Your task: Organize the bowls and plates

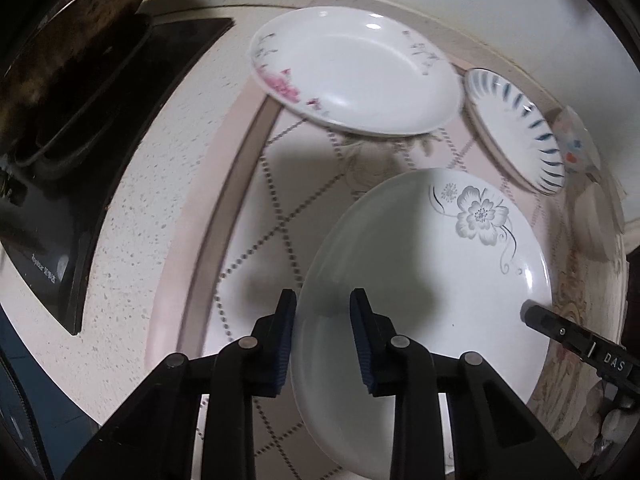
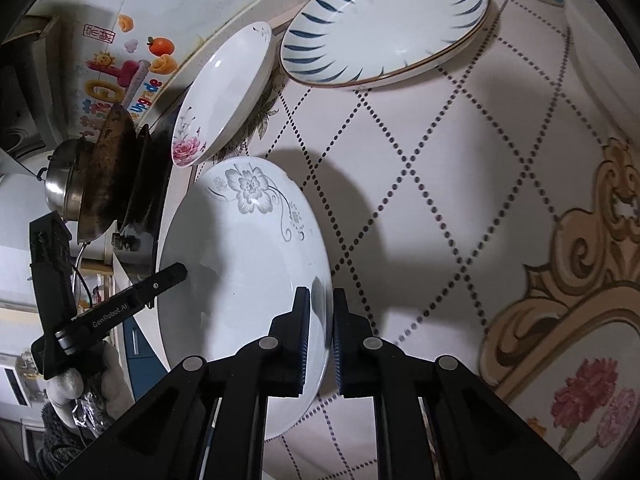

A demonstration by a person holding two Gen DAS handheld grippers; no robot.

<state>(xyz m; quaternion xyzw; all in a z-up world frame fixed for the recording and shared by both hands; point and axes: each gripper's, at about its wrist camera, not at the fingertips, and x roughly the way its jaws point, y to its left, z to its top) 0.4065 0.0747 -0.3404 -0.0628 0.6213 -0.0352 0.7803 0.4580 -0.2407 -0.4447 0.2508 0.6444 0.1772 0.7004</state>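
A large white plate with a grey flower is held between both grippers above the patterned cloth. My left gripper straddles its left rim with the jaws apart around the edge. My right gripper is shut on the opposite rim of the same plate. A white plate with pink flowers lies further back; it also shows in the right wrist view. A blue-striped plate lies to the right, seen too in the right wrist view.
A black stove with a dark wok and a steel pot stands at the left. A small bowl with coloured spots and a white bowl sit at the far right. The patterned table cloth covers the counter.
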